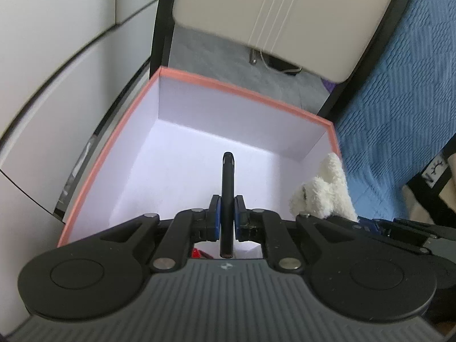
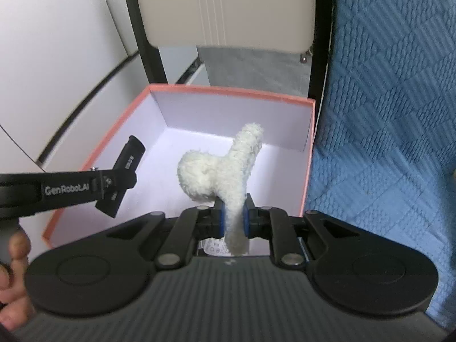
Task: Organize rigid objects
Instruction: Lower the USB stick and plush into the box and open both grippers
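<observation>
- Left wrist view: the left gripper (image 1: 227,216) has its jaws pinched narrow on a slim black device (image 1: 228,199), which stands on edge between the blue pads (image 1: 217,213) and sticks out forward over the open box (image 1: 136,108).
- The box has a salmon-pink rim and white inside walls; the black device hangs above its floor, not touching it as far as I can tell.
- A small red thing (image 1: 196,253) peeks out under the gripper, at the near side of the box; too little shows to name it.
- At the right edge of the box a white plush toy (image 1: 322,191) shows, with part of the right gripper (image 1: 399,228) below it.
- A blue quilted cover (image 1: 399,99) lies to the right of the box, and a beige chair (image 1: 285,14) with black legs stands behind it.

- Right wrist view: the right gripper (image 2: 235,219) has its jaws closed on the white plush toy (image 2: 222,171), squeezing a thin part of it while the bulk stands up over the box (image 2: 309,171).
- The left gripper (image 2: 114,183) reaches in from the left, carrying the black device (image 2: 125,171) tilted above the left half of the box.
- A hand (image 2: 14,270) shows at the lower left corner.
- The blue quilted cover (image 2: 384,114) fills the right side.
</observation>
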`<state>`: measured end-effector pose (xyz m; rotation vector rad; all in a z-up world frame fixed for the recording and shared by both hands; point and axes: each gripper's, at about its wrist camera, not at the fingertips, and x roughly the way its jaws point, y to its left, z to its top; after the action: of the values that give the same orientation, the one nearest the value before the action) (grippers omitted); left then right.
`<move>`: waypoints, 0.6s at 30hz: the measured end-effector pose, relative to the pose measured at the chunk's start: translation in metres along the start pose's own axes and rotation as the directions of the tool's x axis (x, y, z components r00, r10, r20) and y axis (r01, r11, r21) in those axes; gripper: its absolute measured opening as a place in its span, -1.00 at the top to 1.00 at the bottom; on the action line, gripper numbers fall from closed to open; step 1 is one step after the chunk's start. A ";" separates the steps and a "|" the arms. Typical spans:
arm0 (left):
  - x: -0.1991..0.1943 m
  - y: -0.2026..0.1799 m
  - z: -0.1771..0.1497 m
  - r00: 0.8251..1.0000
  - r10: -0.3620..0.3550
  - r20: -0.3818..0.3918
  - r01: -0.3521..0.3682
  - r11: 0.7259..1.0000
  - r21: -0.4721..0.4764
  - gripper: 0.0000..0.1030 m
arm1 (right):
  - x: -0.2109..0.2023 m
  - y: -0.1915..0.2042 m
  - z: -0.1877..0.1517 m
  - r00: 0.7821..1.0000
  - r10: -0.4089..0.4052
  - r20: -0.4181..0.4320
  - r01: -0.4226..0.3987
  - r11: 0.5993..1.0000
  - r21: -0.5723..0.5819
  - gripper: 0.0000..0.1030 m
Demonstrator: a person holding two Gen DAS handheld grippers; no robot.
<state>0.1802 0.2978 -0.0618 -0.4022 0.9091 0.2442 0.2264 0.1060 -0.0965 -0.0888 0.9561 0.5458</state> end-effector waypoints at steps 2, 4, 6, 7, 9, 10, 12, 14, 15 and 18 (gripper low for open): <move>0.013 0.006 -0.003 1.000 0.005 -0.024 -0.005 1.000 -0.006 0.79 | 0.010 0.000 -0.004 1.000 -0.001 -0.018 0.001 1.000 -0.001 0.68; 0.024 0.008 -0.005 0.999 0.007 -0.039 -0.007 1.000 -0.010 0.78 | 0.020 -0.001 -0.006 0.999 -0.005 -0.035 0.006 1.000 0.001 0.68; 0.033 0.009 -0.006 0.999 0.010 -0.052 -0.011 1.000 -0.012 0.78 | 0.027 -0.004 -0.007 0.999 -0.010 -0.047 0.010 1.000 0.004 0.67; 0.036 0.010 -0.007 0.998 0.013 -0.056 -0.014 1.000 -0.014 0.79 | 0.030 -0.005 -0.007 0.999 -0.013 -0.052 0.013 1.000 0.006 0.67; 0.041 0.011 -0.007 0.998 0.010 -0.063 -0.011 1.000 -0.015 0.78 | 0.034 -0.007 -0.008 0.998 -0.017 -0.059 0.017 1.000 0.010 0.66; 0.042 0.011 -0.007 0.998 0.009 -0.065 -0.010 1.000 -0.018 0.78 | 0.036 -0.008 -0.009 0.998 -0.017 -0.063 0.018 1.000 0.012 0.66; 0.042 0.010 -0.007 0.998 0.012 -0.067 -0.013 1.000 -0.015 0.78 | 0.038 -0.008 -0.009 0.998 -0.015 -0.065 0.015 1.000 0.012 0.66; 0.041 0.011 -0.007 0.998 0.016 -0.062 -0.016 1.000 -0.010 0.77 | 0.038 -0.007 -0.009 0.998 -0.009 -0.062 0.009 1.000 0.010 0.65; 0.041 0.010 -0.007 0.998 0.018 -0.064 -0.019 1.000 -0.008 0.76 | 0.037 -0.007 -0.008 0.998 -0.002 -0.063 0.003 1.000 0.009 0.65; 0.039 0.012 -0.007 0.997 0.012 -0.077 -0.013 1.000 -0.009 0.70 | 0.037 -0.007 -0.006 0.998 0.015 -0.066 -0.014 1.000 0.013 0.46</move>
<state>0.1938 0.3071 -0.1003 -0.4170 0.9866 0.2462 0.2417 0.1132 -0.1309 -0.0896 1.0252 0.5531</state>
